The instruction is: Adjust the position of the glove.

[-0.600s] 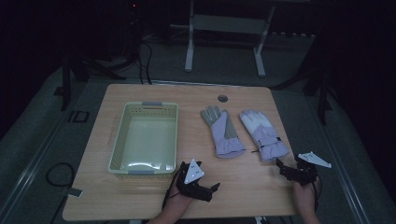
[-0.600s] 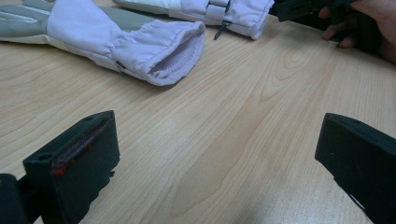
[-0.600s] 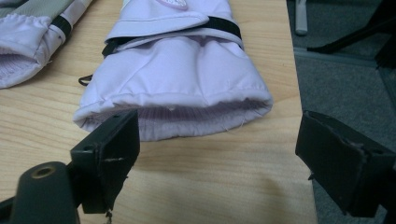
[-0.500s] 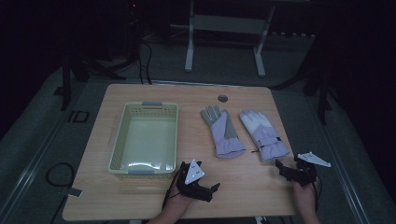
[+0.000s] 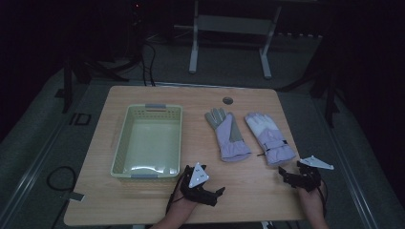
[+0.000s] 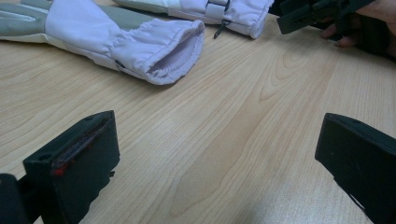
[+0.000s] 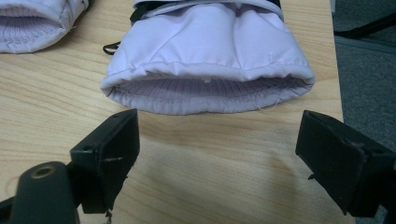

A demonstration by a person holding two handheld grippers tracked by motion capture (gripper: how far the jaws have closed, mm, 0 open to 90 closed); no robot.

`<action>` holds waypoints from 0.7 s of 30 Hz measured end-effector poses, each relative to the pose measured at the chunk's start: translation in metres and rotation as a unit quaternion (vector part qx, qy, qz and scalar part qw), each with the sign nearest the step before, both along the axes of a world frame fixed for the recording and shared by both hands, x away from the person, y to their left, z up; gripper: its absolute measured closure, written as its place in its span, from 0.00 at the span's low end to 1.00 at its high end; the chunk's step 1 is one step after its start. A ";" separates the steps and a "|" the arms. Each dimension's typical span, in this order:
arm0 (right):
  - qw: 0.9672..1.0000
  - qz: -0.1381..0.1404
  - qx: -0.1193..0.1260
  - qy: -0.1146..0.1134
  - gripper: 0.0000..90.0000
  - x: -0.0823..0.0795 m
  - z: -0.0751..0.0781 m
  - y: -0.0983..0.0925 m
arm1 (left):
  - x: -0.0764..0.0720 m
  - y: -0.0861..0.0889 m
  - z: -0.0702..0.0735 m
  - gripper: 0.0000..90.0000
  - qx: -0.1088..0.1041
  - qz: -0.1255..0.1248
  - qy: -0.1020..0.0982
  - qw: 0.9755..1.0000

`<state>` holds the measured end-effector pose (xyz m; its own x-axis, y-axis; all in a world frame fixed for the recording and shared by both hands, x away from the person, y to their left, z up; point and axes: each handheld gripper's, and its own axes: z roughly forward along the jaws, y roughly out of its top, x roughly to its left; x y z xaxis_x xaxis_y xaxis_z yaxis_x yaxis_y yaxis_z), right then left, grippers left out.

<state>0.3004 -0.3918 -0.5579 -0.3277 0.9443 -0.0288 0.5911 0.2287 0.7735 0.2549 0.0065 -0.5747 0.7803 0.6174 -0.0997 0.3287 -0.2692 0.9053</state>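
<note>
Two pale lilac winter gloves lie side by side on the wooden table, cuffs toward me: the left glove with a grey palm and the right glove with a strap. My left gripper rests near the table's front edge, below the left glove, open with bare wood between its jaws. In its view the left glove's cuff lies ahead to the left. My right gripper sits just in front of the right glove's cuff, open, with nothing between its jaws.
A pale green plastic basket, empty, stands on the table's left half. A small round cap is set into the table near its far edge. The table's right edge runs close beside my right gripper. A dark floor and a metal stand lie beyond.
</note>
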 end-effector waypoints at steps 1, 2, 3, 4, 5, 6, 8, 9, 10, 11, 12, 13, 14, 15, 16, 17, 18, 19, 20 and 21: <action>1.000 0.000 -0.002 0.001 0.15 0.000 0.000 0.000 | 0.000 0.000 0.000 0.00 0.000 0.000 0.000 1.000; 1.000 0.001 -0.003 0.003 0.15 0.000 0.000 0.001 | 0.000 0.000 0.000 0.00 -0.001 0.000 0.000 1.000; 1.000 0.000 -0.004 0.002 0.15 0.000 0.000 0.001 | 0.000 0.000 0.000 0.00 0.000 -0.001 0.000 1.000; 1.000 0.000 -0.005 0.002 0.15 0.000 0.000 0.002 | 0.000 0.000 0.000 0.00 -0.001 -0.001 0.001 1.000; 1.000 0.002 -0.005 0.002 0.15 0.000 0.000 0.003 | 0.000 0.000 0.000 0.00 0.000 -0.001 0.000 1.000; 1.000 0.003 -0.005 0.004 0.15 0.000 0.001 0.003 | 0.000 0.000 0.000 0.00 0.000 -0.001 0.000 1.000; 1.000 0.005 -0.003 0.005 0.15 0.000 0.000 0.004 | 0.000 0.000 0.000 0.00 0.000 -0.002 0.000 1.000; 1.000 0.006 -0.005 0.005 0.15 0.000 0.000 0.004 | 0.000 0.000 0.000 0.00 0.000 -0.002 0.001 1.000; 1.000 0.007 -0.006 0.006 0.15 0.000 0.000 0.005 | 0.000 0.000 0.000 0.00 0.000 -0.002 0.001 1.000; 1.000 0.010 -0.004 0.006 0.15 0.000 0.001 0.005 | 0.000 0.000 0.000 0.00 0.000 -0.001 0.001 1.000; 1.000 0.013 -0.004 0.006 0.15 0.000 0.001 0.006 | 0.000 0.000 0.000 0.00 0.000 -0.001 0.001 1.000; 1.000 0.015 -0.002 0.007 0.15 0.000 0.002 0.007 | 0.000 0.000 0.000 0.00 0.000 -0.001 0.002 1.000; 1.000 0.017 -0.002 0.006 0.15 0.000 0.003 0.007 | 0.000 0.000 0.000 0.00 -0.001 -0.001 0.002 1.000; 1.000 0.018 -0.001 0.005 0.15 0.000 0.004 0.007 | 0.000 0.000 0.000 0.00 -0.001 -0.001 0.003 1.000; 1.000 0.018 0.003 0.006 0.14 0.000 0.005 0.008 | 0.000 0.000 0.000 0.00 -0.001 -0.001 0.003 1.000; 1.000 0.019 0.005 0.008 0.14 0.001 0.005 0.009 | 0.000 0.000 0.000 0.00 -0.001 -0.001 0.003 1.000; 1.000 0.021 0.002 0.009 0.14 0.001 0.006 0.009 | 0.000 0.000 0.000 0.00 -0.002 -0.001 0.003 1.000; 1.000 0.023 -0.001 0.008 0.14 0.002 0.007 0.010 | 0.001 0.000 0.000 0.00 -0.002 -0.001 0.004 1.000; 1.000 0.024 -0.001 0.009 0.14 0.002 0.008 0.010 | 0.001 0.000 0.000 0.00 -0.002 -0.001 0.004 1.000; 1.000 0.025 0.001 0.009 0.14 0.002 0.008 0.009 | 0.001 0.000 0.000 0.00 -0.002 -0.001 0.004 1.000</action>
